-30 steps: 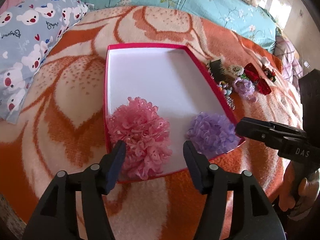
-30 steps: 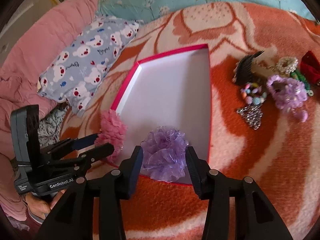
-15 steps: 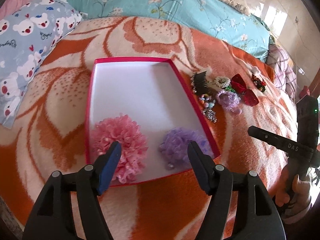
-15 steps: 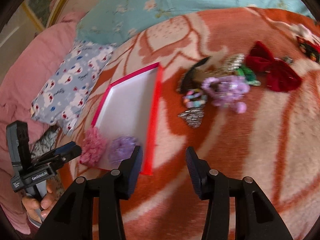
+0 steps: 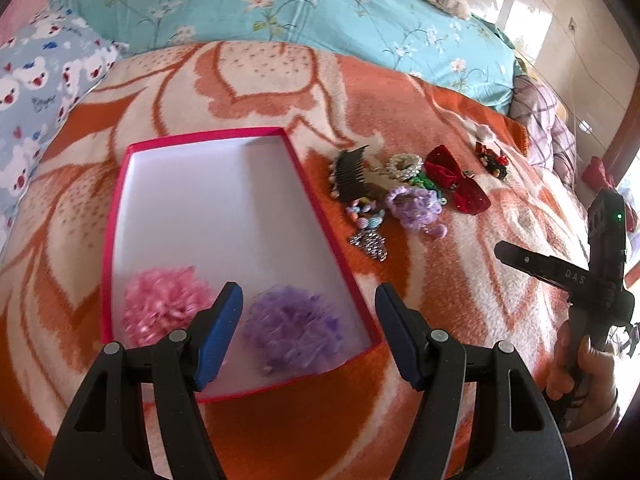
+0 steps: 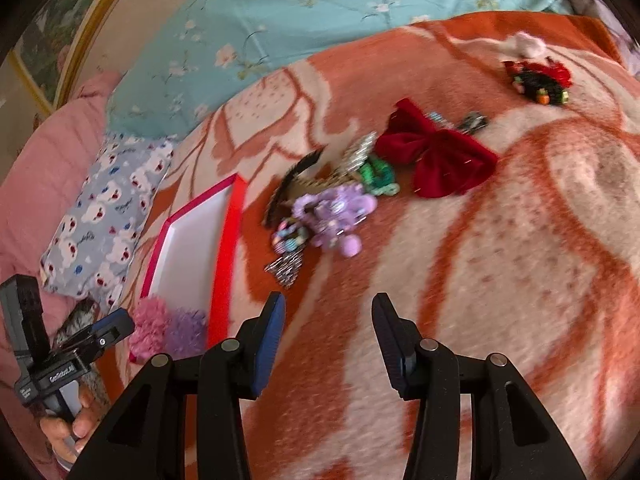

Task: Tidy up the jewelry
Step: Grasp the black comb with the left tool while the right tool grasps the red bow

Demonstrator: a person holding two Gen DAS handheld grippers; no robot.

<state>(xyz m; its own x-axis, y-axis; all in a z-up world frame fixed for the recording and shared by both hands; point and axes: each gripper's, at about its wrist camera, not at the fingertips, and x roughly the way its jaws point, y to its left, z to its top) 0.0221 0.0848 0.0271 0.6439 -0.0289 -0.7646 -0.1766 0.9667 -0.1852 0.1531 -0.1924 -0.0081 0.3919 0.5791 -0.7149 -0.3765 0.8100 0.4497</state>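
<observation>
A shallow red-rimmed white box (image 5: 120, 208) lies on the orange blanket; it also shows in the right wrist view (image 6: 224, 256). A pink pom flower (image 5: 160, 304) and a purple pom flower (image 5: 292, 328) lie at its near end. My left gripper (image 5: 308, 308) is open and empty above that end. A pile of loose pieces lies to the box's right: a dark comb (image 5: 352, 172), a lilac scrunchie (image 6: 336, 212), a red velvet bow (image 6: 440, 160), a beaded piece (image 6: 290, 236). My right gripper (image 6: 328, 320) is open and empty, short of the pile.
A red and black hair clip (image 6: 540, 80) lies apart at the far right. A bear-print pillow (image 6: 104, 216) and a turquoise floral pillow (image 5: 280, 12) border the blanket. A pink quilt (image 6: 36, 176) lies at the left.
Both grippers have pulled back from the box. The right gripper let go of the purple pom flower and swung right toward the pile. The left gripper rose and turned slightly right.
</observation>
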